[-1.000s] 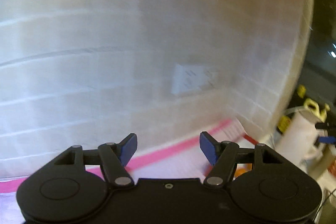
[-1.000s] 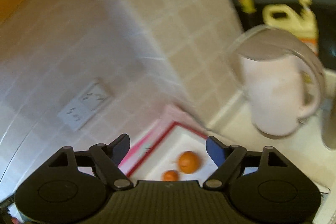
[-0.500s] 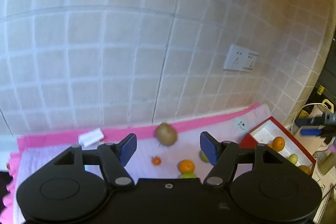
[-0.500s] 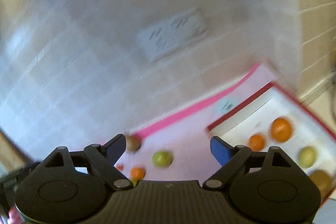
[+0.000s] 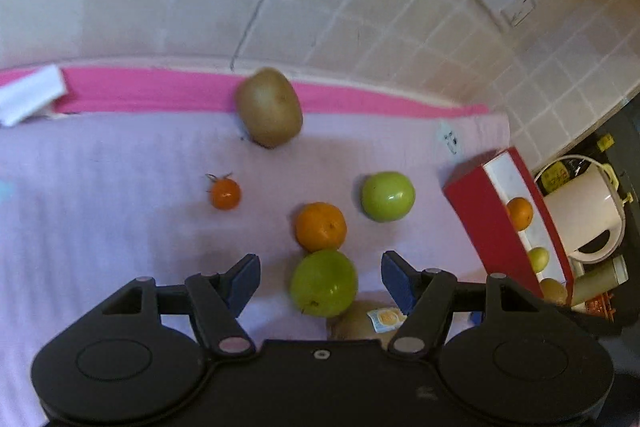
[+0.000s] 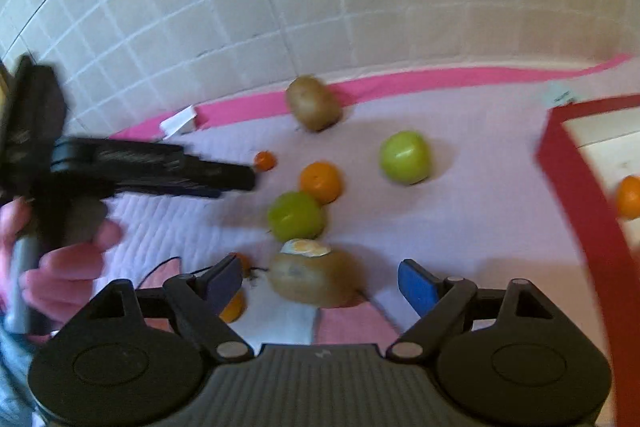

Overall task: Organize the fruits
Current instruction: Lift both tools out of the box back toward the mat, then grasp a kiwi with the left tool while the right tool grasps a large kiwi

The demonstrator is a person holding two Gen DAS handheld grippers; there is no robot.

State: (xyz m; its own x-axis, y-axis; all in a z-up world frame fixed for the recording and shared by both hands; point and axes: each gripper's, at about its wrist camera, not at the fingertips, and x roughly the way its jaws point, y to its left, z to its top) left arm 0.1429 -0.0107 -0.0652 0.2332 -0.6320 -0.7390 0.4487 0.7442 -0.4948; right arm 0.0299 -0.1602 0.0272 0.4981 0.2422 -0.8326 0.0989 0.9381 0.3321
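Fruits lie loose on the pink mat at frame centre. Your left tool [image 5: 320, 277] brackets the green apple [image 5: 323, 283], fingers apart; your right tool [image 6: 320, 285], having just narrowed, spans the stickered kiwi [image 6: 314, 279] untouched. Kiwi is soft: squeeze its middle gently. Apple is firm, slippery.

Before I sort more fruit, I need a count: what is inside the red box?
In the red box, three fruits show: an orange, a green fruit and a brownish one. Its near wall and the left tool hide the rest.
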